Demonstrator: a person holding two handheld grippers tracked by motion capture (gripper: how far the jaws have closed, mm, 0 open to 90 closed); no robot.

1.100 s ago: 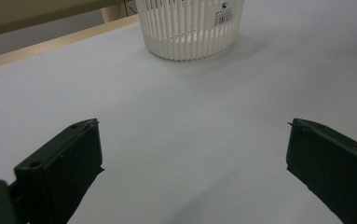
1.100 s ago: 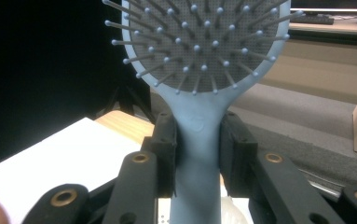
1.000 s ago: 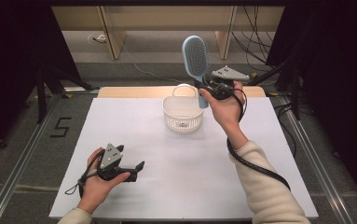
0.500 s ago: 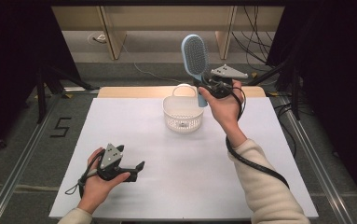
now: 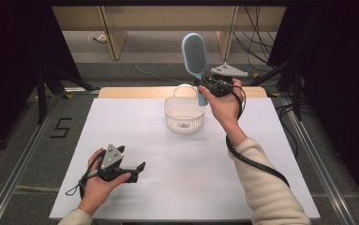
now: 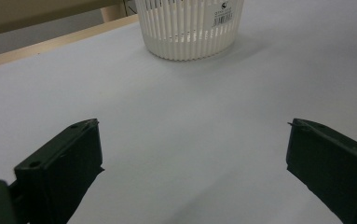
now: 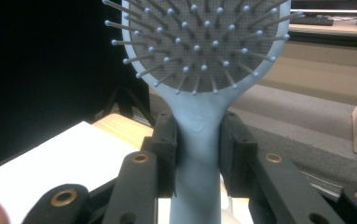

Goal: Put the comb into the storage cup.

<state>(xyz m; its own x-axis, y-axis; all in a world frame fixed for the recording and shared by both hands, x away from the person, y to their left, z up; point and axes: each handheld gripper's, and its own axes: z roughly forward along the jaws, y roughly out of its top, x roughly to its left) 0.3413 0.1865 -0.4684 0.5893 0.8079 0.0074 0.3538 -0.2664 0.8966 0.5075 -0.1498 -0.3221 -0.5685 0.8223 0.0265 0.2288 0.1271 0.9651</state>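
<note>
Right claw (image 7: 197, 156) clamped on hairbrush (image 5: 195, 55) handle w/ head high, prob. top-heavy; may pivot, miss basket (image 5: 183, 114). Left claw (image 6: 195, 175) apart, idle.

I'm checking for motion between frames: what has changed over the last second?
Almost nothing. The right gripper stays shut on the blue hairbrush, held upright by the far side of the white basket, having drifted slightly, if at all. The left gripper still rests open on the white table.

Pale blue plastic hairbrush (image 5: 195, 55) with grey dotted pad (image 7: 213, 32); white ribbed plastic basket (image 5: 183, 113); white table sheet (image 5: 186, 164); black jaws; cream sleeve (image 5: 266, 187).
</note>
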